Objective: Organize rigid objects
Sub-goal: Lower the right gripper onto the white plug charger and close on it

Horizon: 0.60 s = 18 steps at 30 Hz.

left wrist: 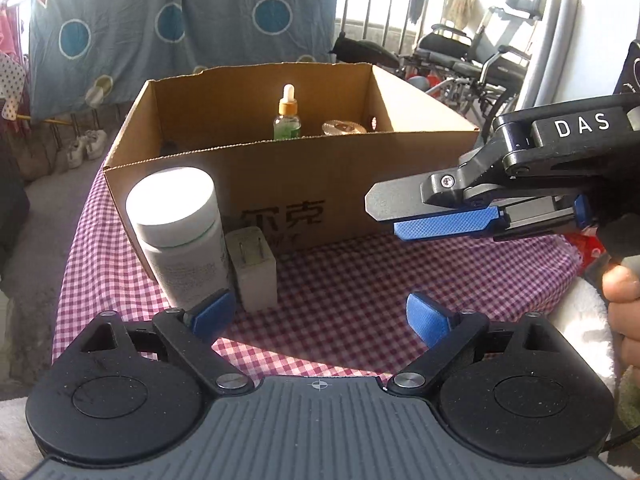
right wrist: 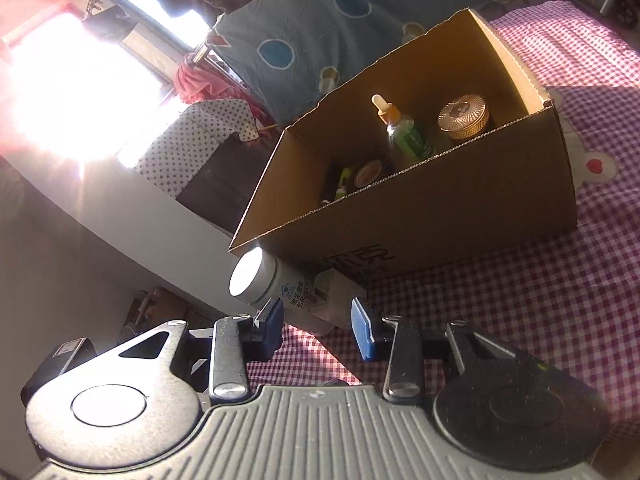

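An open cardboard box (left wrist: 360,184) (right wrist: 440,208) stands on a red-checked cloth (left wrist: 360,280). Inside it are a green dropper bottle (left wrist: 287,116) (right wrist: 404,132), a gold-lidded jar (left wrist: 344,127) (right wrist: 464,116) and a few small items (right wrist: 360,174). In front of the box's left end stand a white pill bottle (left wrist: 180,232) (right wrist: 260,276) and a white charger plug (left wrist: 256,276) (right wrist: 340,292). My left gripper (left wrist: 318,314) is open wide just short of them, holding nothing. My right gripper (left wrist: 390,216) (right wrist: 318,324) hovers to the right with a narrower gap and nothing between its pads.
A blue patterned quilt (left wrist: 160,20) hangs behind the box. Wheelchairs (left wrist: 480,60) and a railing stand at the back right. A person's hand (left wrist: 624,304) holds the right gripper's handle. The cloth's left edge (left wrist: 68,280) drops to the floor.
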Available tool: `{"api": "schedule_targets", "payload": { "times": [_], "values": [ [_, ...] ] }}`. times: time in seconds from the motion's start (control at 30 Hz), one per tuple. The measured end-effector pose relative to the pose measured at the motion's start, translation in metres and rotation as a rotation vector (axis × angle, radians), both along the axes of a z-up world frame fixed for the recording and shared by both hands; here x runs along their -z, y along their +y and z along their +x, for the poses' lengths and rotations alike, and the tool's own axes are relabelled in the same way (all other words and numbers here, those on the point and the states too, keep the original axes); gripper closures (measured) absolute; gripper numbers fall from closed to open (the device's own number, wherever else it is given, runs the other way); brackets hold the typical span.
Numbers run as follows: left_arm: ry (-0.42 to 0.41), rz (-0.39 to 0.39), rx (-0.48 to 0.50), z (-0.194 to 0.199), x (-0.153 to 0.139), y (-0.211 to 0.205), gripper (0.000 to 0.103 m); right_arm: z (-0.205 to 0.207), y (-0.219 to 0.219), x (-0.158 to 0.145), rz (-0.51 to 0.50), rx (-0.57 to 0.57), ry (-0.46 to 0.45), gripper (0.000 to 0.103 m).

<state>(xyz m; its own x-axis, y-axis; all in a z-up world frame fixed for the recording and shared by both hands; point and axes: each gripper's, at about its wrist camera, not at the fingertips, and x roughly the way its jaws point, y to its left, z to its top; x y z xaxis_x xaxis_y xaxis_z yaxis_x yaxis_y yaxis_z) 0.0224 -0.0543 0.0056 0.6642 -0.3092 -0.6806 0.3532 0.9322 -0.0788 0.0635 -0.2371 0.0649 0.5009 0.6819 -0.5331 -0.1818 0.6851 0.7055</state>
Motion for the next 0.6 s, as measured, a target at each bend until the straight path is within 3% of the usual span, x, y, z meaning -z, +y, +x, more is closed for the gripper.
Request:
{"api": "schedule_targets", "payload": {
  "times": [0.2, 0.6],
  "values": [
    [-0.002, 0.046, -0.032, 0.014, 0.031, 0.008, 0.023, 0.03, 0.022, 0.029, -0.002, 0.007, 0.087, 0.063],
    [0.001, -0.01, -0.071, 0.041, 0.048, 0.021, 0.024, 0.079, 0.047, 0.068, 0.044, -0.018, 0.194, 0.063]
  ]
}}
